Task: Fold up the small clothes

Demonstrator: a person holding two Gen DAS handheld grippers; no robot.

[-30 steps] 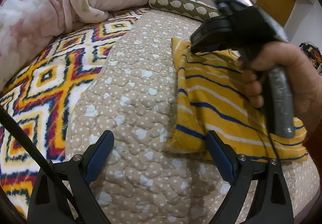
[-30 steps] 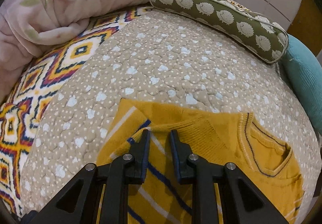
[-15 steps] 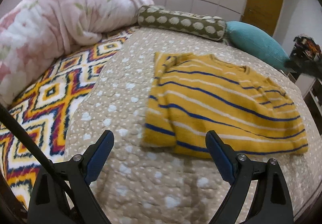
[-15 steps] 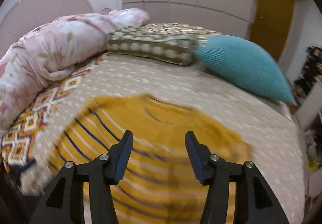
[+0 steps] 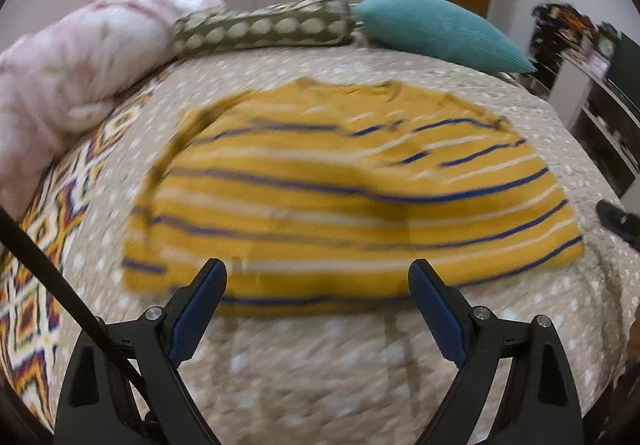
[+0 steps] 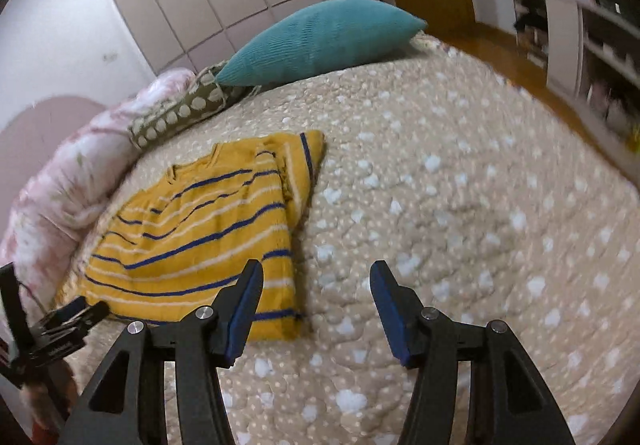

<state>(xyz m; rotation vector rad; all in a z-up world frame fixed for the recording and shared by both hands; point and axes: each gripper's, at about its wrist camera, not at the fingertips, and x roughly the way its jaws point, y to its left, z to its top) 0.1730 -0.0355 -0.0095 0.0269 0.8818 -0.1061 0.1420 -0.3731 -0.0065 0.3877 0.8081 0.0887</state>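
Note:
A yellow sweater (image 5: 352, 189) with blue and white stripes lies flat on the beige quilted bedspread (image 5: 320, 377), its sleeves folded in. It also shows in the right wrist view (image 6: 200, 233). My left gripper (image 5: 316, 301) is open and empty, just in front of the sweater's near hem. My right gripper (image 6: 316, 305) is open and empty, above the bedspread (image 6: 460, 205) beside the sweater's right edge. The left gripper shows at the lower left of the right wrist view (image 6: 76, 313). The left wrist view is blurred.
A pink floral duvet (image 5: 68, 77) is heaped at the left. A green patterned bolster (image 5: 264, 25) and a teal cushion (image 5: 436, 33) lie at the head of the bed. A patterned blanket (image 5: 40, 257) covers the left side. Shelves (image 5: 592, 97) stand beyond the right edge.
My right gripper let go of the sweater, opened and pulled back to the right of it. My left gripper moved right, toward the middle of the near hem, still open.

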